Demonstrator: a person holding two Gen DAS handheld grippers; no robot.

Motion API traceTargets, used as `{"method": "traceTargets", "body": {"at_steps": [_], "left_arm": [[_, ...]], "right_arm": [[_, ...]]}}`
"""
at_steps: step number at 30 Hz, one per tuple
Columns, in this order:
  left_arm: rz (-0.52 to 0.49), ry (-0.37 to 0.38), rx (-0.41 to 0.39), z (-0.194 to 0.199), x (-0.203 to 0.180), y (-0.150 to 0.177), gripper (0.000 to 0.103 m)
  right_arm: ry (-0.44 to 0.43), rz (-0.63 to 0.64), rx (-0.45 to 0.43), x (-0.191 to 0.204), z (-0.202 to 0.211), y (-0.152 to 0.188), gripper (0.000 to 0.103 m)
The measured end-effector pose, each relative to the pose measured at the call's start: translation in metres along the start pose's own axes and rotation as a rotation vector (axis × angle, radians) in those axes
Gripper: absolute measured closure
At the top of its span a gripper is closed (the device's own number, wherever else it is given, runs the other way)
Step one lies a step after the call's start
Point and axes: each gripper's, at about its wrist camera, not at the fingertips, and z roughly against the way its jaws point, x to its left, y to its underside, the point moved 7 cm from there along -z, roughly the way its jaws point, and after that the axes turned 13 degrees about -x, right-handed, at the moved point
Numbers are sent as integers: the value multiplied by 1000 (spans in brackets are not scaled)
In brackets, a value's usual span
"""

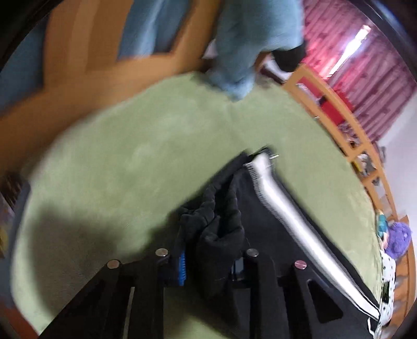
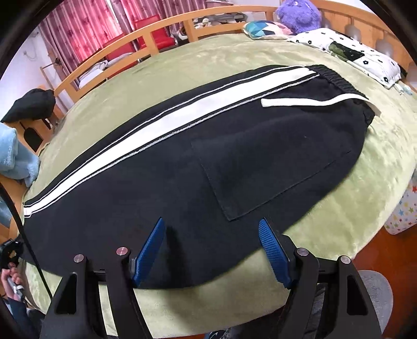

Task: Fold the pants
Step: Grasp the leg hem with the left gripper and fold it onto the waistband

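Black pants (image 2: 182,167) with a white side stripe (image 2: 146,135) lie flat along the green bed, waistband (image 2: 336,78) at the far right, leg ends at the left. My right gripper (image 2: 212,250) is open, blue pads (image 2: 273,250) apart just above the pants' near edge, holding nothing. In the blurred left wrist view my left gripper (image 1: 211,260) is shut on a bunched black fold of the pants (image 1: 216,221), lifted off the bed; the white stripe (image 1: 286,211) runs to the right of it.
A green blanket (image 2: 325,208) covers the bed. A light blue blanket (image 1: 242,52) hangs at the foot. A wooden rail (image 2: 161,26), a patterned pillow (image 2: 351,57) and a purple plush toy (image 2: 299,13) line the far side. Red curtains (image 2: 86,34) hang behind.
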Motion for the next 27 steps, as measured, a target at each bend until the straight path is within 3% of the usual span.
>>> {"method": "traceTargets", "body": {"at_steps": [4, 7, 9, 14, 17, 20, 24, 26, 27], "left_arm": [[-143, 67, -110, 53, -73, -31, 82], [-324, 100, -200, 94, -154, -35, 82], [-413, 180, -237, 120, -212, -21, 82], [-592, 376, -185, 152, -353, 64, 83], [-650, 486, -85, 149, -415, 145, 83], [-705, 528, 15, 139, -444, 221, 83], [-708, 531, 288, 104, -435, 302, 78], [-623, 546, 432, 94, -415, 317, 72], [-596, 568, 452, 104, -403, 320, 67]], "right_arm": [[-23, 12, -55, -3, 11, -21, 29], [-50, 26, -92, -8, 22, -33, 29], [-53, 43, -118, -15, 29, -38, 29], [-62, 24, -172, -41, 51, -46, 29], [-55, -8, -198, -61, 67, -45, 29], [-51, -36, -198, -80, 78, -38, 29], [-25, -51, -179, -98, 79, -22, 29], [-39, -42, -170, -97, 75, -16, 29], [-49, -37, -166, -95, 73, -13, 29]]}}
